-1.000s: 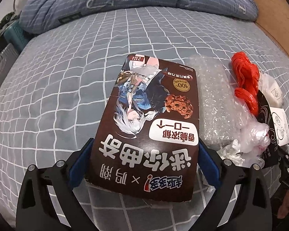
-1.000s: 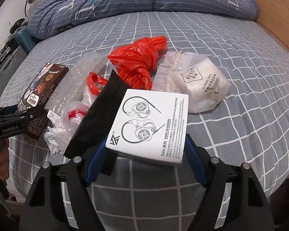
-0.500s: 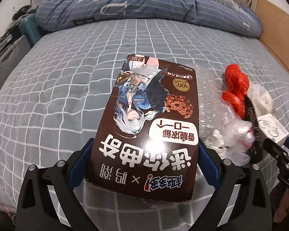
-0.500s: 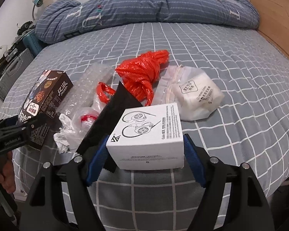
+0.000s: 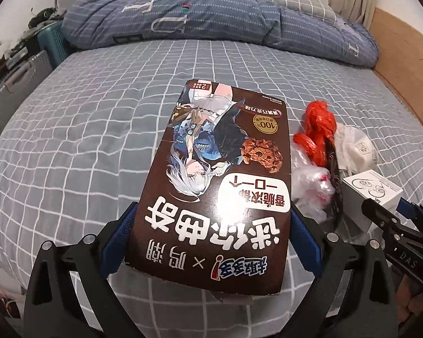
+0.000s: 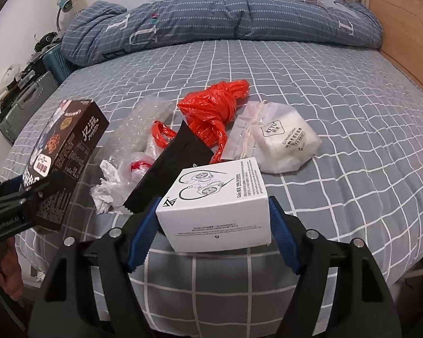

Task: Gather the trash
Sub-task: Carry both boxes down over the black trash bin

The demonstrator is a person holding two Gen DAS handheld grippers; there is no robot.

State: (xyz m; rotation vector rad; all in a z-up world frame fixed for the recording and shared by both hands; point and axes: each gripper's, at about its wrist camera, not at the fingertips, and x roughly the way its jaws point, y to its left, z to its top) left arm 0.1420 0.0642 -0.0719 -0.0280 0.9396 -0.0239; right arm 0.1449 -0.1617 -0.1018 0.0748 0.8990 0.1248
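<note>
- left claw (image 5: 211, 242) clamped on brown cookie box (image 5: 220, 186), lifted off bed (image 5: 84, 129)
- right claw (image 6: 213, 225) gripping white earphone box (image 6: 215, 202) — just in front of red bag (image 6: 214, 109)
- step: carrying; next needs a bin — none visible
- beyond red bag: white pouch (image 6: 282, 138) left

Trash pile (image 6: 200, 129) between hands; bedsheet (image 6: 338, 107) beyond clear.

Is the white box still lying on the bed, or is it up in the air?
Up in the air. The right tongs squeeze the white box from both sides, tilted, clear of the bed.
</note>
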